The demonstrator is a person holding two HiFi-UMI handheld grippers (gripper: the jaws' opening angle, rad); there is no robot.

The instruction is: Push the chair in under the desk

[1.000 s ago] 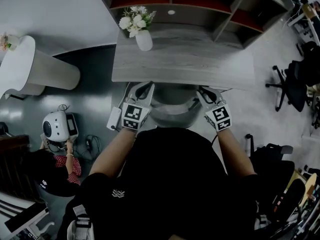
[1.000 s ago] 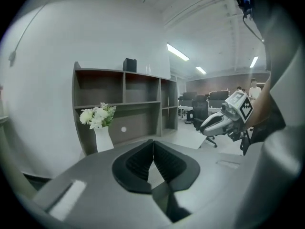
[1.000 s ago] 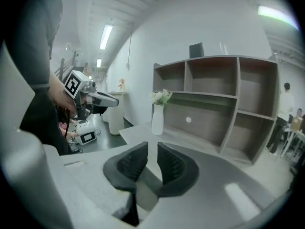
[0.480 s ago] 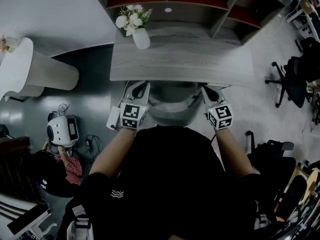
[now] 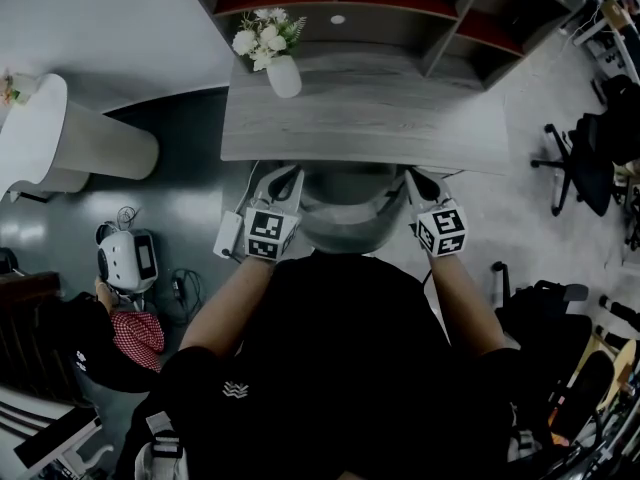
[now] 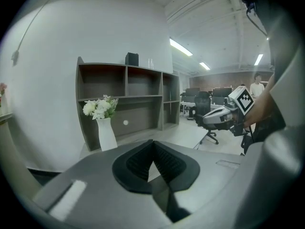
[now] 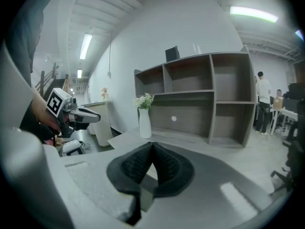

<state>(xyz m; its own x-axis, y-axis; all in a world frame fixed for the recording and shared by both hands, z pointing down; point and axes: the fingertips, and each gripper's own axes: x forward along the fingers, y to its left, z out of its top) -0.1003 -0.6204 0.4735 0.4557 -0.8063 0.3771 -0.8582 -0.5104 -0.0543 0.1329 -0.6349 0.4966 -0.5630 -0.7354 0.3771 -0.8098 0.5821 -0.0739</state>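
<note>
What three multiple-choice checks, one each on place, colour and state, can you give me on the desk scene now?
1. Where on the desk is the vase?
A. far left corner
B. near right corner
C. middle
2. What colour are the flowers?
A. red
B. white
C. yellow
3. How do the jaws of the left gripper stand?
A. wide apart
B. shut on the vase
C. shut, nothing between

1 A: the head view shows it at the far left corner.
2 B: the blooms are white in every view.
3 C: its tips touch, with nothing between them.
</note>
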